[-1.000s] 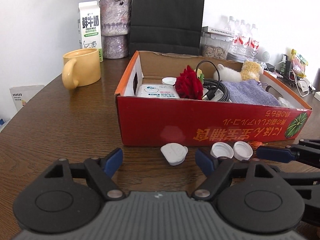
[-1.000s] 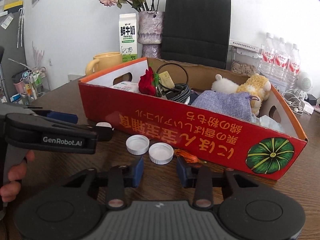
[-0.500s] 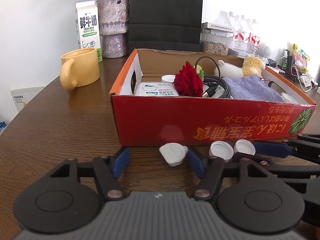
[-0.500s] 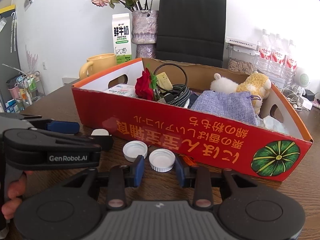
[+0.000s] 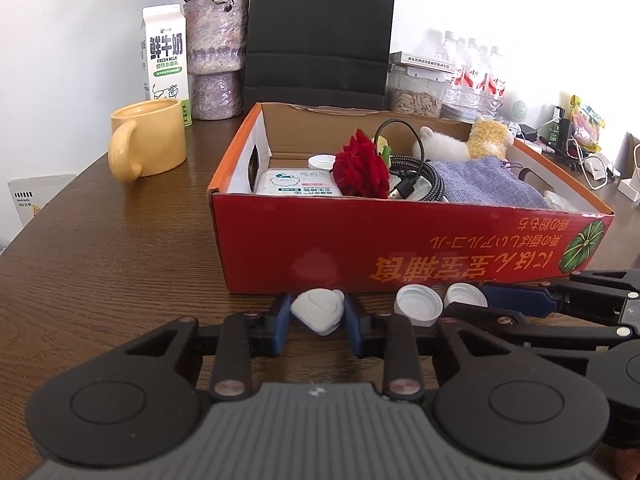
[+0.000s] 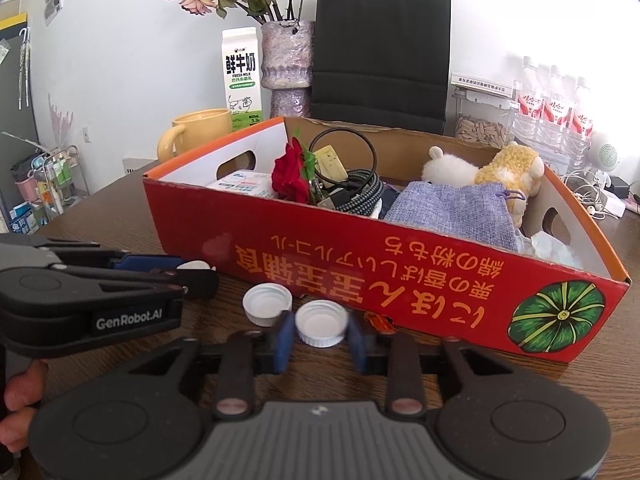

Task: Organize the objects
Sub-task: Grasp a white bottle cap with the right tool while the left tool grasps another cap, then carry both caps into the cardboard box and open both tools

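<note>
Three white caps lie on the wooden table in front of a red cardboard box (image 5: 400, 240). My left gripper (image 5: 318, 314) has closed its blue fingers on the leftmost one, a white flip-top cap (image 5: 318, 310). My right gripper (image 6: 320, 330) has closed its fingers on a white screw cap (image 6: 321, 322). A second white screw cap (image 6: 267, 303) lies loose between them; it also shows in the left wrist view (image 5: 418, 306). The box (image 6: 360, 264) holds a red rose (image 5: 362, 170), a wipes pack, a coiled cable, a purple pouch and a plush toy.
A yellow mug (image 5: 146, 142), a milk carton (image 5: 166, 60) and a vase (image 5: 216, 60) stand left of and behind the box. A black bag (image 5: 320, 32) stands behind it. Water bottles, a seed jar and cables sit at the back right. A small orange scrap (image 6: 380, 322) lies by the box.
Both grippers moved forward to the caps and narrowed. The left one closed on the flip-top cap, the right one on the screw cap nearest the box.
</note>
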`<state>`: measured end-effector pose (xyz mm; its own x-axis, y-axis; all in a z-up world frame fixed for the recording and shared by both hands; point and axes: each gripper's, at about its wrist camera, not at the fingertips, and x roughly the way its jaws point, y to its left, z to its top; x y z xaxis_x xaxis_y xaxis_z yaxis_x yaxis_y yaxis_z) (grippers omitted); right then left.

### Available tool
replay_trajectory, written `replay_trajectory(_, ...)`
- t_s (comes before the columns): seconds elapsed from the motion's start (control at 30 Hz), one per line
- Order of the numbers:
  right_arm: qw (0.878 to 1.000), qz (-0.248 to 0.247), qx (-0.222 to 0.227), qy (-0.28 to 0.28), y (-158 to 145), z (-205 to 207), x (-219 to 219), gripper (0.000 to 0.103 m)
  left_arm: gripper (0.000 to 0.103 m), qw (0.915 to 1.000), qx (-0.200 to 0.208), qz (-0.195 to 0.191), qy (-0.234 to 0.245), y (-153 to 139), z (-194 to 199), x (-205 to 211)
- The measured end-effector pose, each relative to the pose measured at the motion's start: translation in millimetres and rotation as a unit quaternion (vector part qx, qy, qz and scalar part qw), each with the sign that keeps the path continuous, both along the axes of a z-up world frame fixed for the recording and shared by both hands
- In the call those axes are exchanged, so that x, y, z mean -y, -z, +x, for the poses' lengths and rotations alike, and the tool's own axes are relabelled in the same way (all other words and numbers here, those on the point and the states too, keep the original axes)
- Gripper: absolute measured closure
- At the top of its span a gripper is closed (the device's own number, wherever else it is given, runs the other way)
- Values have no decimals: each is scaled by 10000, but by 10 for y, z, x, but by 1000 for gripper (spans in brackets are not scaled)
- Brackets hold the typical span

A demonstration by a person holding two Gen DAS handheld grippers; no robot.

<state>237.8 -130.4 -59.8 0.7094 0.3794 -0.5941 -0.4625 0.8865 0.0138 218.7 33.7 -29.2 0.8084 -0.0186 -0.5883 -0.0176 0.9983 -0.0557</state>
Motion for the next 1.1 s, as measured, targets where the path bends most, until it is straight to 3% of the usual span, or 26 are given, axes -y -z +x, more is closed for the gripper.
replay_trajectory(0.67,9969,249,732,-138,-131,-288,81,76,73,9990,447,-4,-12,-99,-202,9)
replay_trajectory(1.1,9896,616,1298,60,-305,-425,300,76,73,9949,999,34,-119,-257,-404,202)
